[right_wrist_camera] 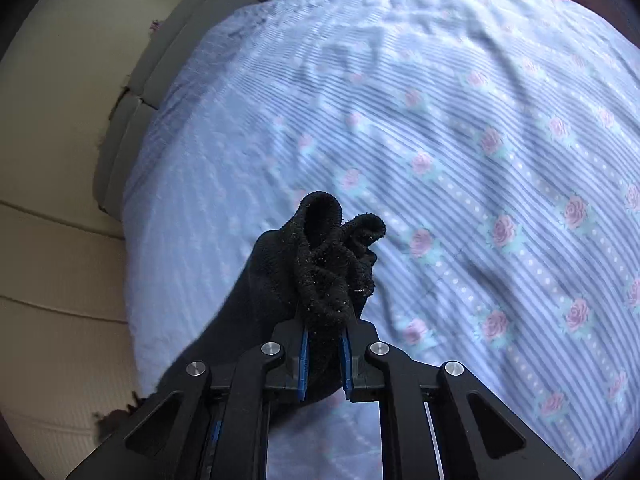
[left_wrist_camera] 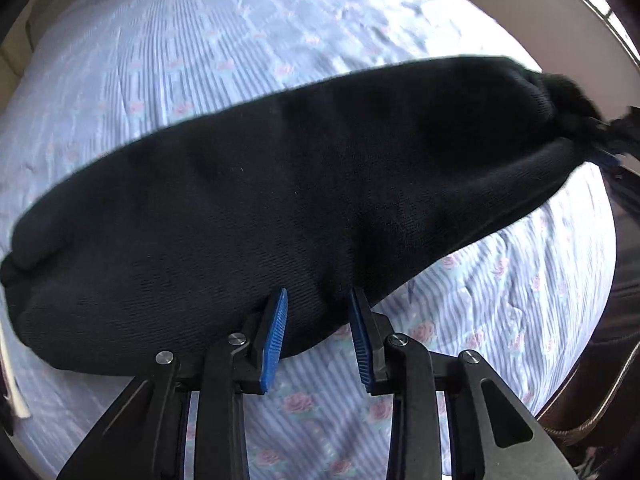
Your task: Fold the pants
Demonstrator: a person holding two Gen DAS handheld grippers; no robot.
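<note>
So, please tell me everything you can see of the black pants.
The black pants look like thick, soft knit fabric with some light lint. In the left wrist view they stretch as a long, doubled band across the striped, rose-printed bedsheet. The right gripper is shut on one bunched end, where the rolled hems stick up. The left gripper is open, its blue pads at the near edge of the fabric; contact cannot be confirmed.
</note>
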